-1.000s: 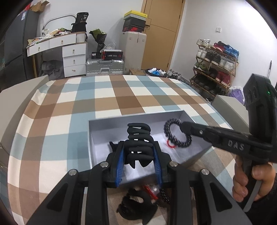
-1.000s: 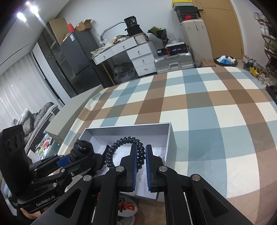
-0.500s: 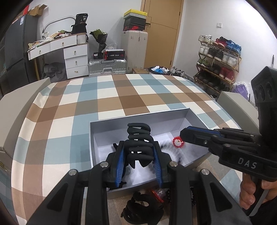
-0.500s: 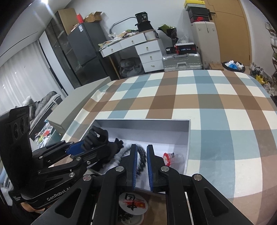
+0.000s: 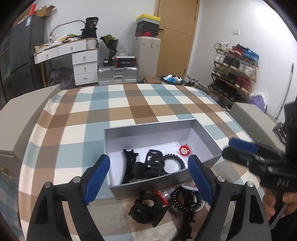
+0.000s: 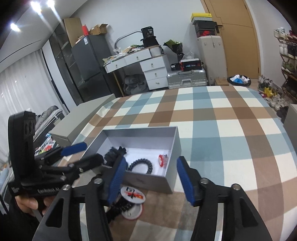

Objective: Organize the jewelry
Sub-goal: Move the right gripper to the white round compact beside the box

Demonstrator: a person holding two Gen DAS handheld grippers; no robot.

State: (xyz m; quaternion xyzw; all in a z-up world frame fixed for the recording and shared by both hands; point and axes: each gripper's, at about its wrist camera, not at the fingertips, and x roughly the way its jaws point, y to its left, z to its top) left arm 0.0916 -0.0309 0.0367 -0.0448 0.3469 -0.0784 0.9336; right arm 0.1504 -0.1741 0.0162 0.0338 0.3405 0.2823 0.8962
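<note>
A checked cloth in brown, blue and cream [image 5: 118, 103] covers the counter, its weave soft and matt. On it stands an open grey cardboard box [image 5: 148, 128] with a faint silvery sheen outside and a matt white lining, holding a matt black plastic claw clip [image 5: 152, 165] and a glossy black spiral hair tie [image 5: 173, 161]. Each black plastic hand-held gripper has ribbed blue rubber-like pads [image 5: 96, 178].

Walls: white, ceiling lights [image 6: 35, 5] glaring.
Door [image 5: 177, 37]: tan wood, closed.
Desk [image 5: 74, 55]: white, cluttered, beside a dark fridge [image 6: 89, 59].
Rack [image 5: 234, 68]: shoes, against right wall.
Suitcase [image 5: 117, 75]: silver, on floor.
Tablecloth [image 5: 130, 103]: plaid.
</note>
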